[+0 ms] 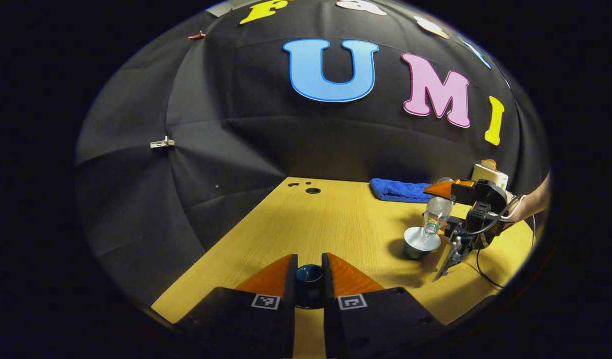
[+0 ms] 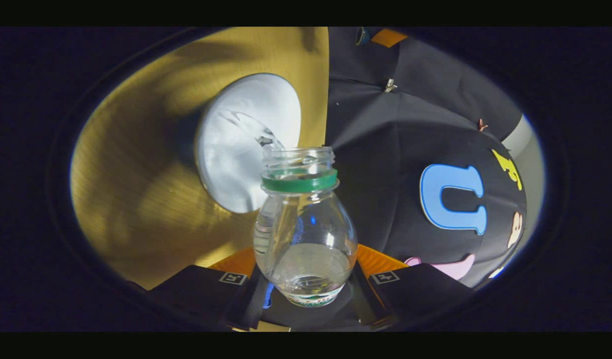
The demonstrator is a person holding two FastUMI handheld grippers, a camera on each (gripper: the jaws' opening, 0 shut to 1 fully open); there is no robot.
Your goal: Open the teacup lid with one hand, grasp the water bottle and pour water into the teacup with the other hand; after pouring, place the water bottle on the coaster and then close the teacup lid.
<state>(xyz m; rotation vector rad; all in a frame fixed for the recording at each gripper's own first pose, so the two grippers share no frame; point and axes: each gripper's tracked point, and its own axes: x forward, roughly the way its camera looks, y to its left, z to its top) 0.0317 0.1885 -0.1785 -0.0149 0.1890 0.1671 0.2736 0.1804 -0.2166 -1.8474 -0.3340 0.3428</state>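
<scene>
1. A wooden table [image 1: 336, 219] with a pale yellow grain fills the floor of the booth, set against a black cloth wall. Three small dark holes sit near its far left corner.
2. A blue towel [image 1: 398, 190] lies folded at the far edge of the table, just behind the pouring.
3. The right gripper [image 1: 448, 199], held by a person's hand [image 1: 533, 204] at the far right in the left gripper view, is tipped over sideways. Its two fingers are closed against the clear water bottle [image 2: 306, 224], one on each side of the body.
4. In the right gripper view the water bottle is uncapped, with a green ring below its open neck. It is tilted so its mouth points down toward the teacup, and a thin stream of water [image 2: 251, 127] runs out of it. Some water remains inside the bottle.
5. The teacup [image 1: 421, 242] stands on the table right of centre, directly beneath the bottle's mouth. It is dark outside, pale inside, and has no lid on it.
6. The left gripper [image 1: 309, 279] is near the front edge of the table, well apart from the teacup. Its fingers are drawn close together around the teacup lid [image 1: 309, 275], a small dark round piece, gripping it on both sides.
</scene>
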